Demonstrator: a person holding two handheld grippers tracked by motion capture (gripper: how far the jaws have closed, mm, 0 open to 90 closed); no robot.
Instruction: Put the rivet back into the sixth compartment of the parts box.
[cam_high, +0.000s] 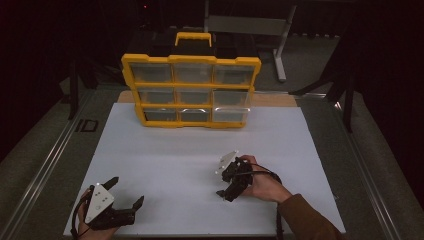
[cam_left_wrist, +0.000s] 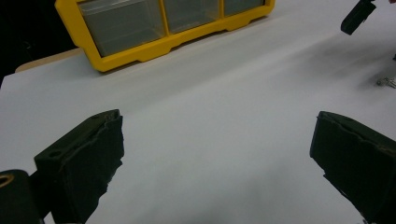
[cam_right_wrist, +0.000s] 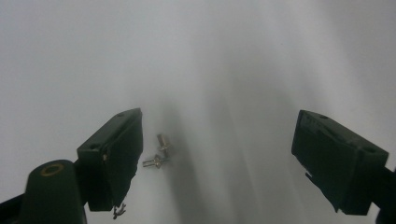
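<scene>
Right gripper view: your right gripper (cam_right_wrist: 217, 154) is spread wide just over the white table (cam_right_wrist: 210, 56), and two small metal screws (cam_right_wrist: 159, 154) lie between its jaws, close beside the left-hand jaw in the lower middle of the frame. In the high view your left gripper (cam_high: 127, 192) sits released and empty at the lower left. The yellow organizer case (cam_high: 191, 90) stands upright in the upper middle.

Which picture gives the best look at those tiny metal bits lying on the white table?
The right gripper view: the small metal screws lie sharp and close between the open right tongs. The left gripper view catches just a faint glint at its right edge. The high view leaves them too small to tell.
</scene>
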